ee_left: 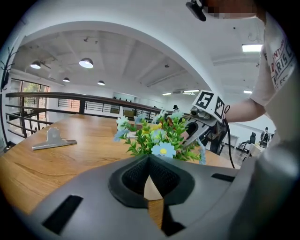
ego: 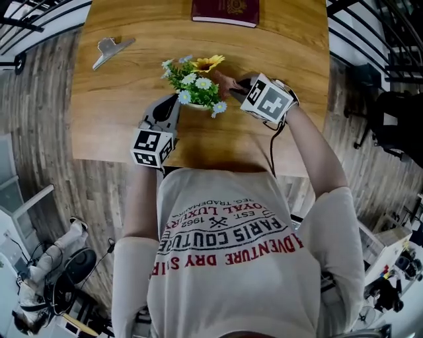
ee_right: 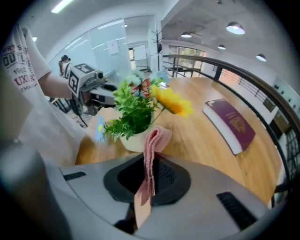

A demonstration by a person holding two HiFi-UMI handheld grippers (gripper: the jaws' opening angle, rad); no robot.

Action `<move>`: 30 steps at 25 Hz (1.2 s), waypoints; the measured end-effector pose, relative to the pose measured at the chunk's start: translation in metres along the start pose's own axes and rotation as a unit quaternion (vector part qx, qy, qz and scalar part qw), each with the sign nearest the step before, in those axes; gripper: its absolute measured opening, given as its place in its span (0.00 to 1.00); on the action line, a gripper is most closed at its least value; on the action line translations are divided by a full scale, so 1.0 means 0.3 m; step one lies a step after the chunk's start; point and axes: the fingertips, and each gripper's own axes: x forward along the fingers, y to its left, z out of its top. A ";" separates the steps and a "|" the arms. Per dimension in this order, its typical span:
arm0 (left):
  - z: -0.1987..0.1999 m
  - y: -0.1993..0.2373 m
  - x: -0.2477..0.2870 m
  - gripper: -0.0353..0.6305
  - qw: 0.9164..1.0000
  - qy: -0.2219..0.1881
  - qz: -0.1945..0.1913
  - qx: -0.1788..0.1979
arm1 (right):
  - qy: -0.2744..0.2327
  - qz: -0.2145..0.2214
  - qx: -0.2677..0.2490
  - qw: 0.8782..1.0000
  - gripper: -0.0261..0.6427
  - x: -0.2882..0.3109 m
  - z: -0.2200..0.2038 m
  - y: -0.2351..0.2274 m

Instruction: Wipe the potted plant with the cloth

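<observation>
The potted plant (ego: 195, 82), green leaves with white, blue and yellow flowers in a cream pot (ee_right: 131, 140), stands near the table's front middle. My left gripper (ego: 177, 99) reaches it from the front left. Its jaws are closed at the pot's rim, just under the foliage (ee_left: 157, 138), and a sliver of cream pot shows between them. My right gripper (ego: 236, 84) comes in from the right, shut on a folded pink cloth (ee_right: 152, 150). The cloth's free end rests against the pot's side, below the yellow flower (ee_right: 173, 103).
A maroon book (ego: 225, 11) lies at the wooden table's (ego: 132, 132) far edge. A metal clip (ego: 111, 49) lies at the far left. The table's front edge is close to the person's body. Black railings (ego: 33, 26) and chairs (ego: 390, 119) flank the table.
</observation>
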 end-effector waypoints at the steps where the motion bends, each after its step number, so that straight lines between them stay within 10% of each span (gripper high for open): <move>1: 0.022 0.005 -0.014 0.08 1.000 -0.011 0.004 0.000 | -0.011 -0.027 0.020 0.999 0.09 -0.031 0.005 -0.029; 14: 0.377 0.095 -0.182 0.08 0.993 -0.090 -0.003 0.079 | -0.177 -0.241 0.149 0.943 0.09 -0.360 0.382 -0.109; 23: 0.455 0.307 -0.347 0.08 0.990 -0.096 -0.033 0.102 | -0.247 -0.258 0.180 0.917 0.09 -0.231 0.747 0.045; 30: 0.348 0.504 -0.426 0.08 0.993 -0.063 -0.050 0.085 | -0.202 -0.282 0.228 0.910 0.09 0.057 0.805 0.123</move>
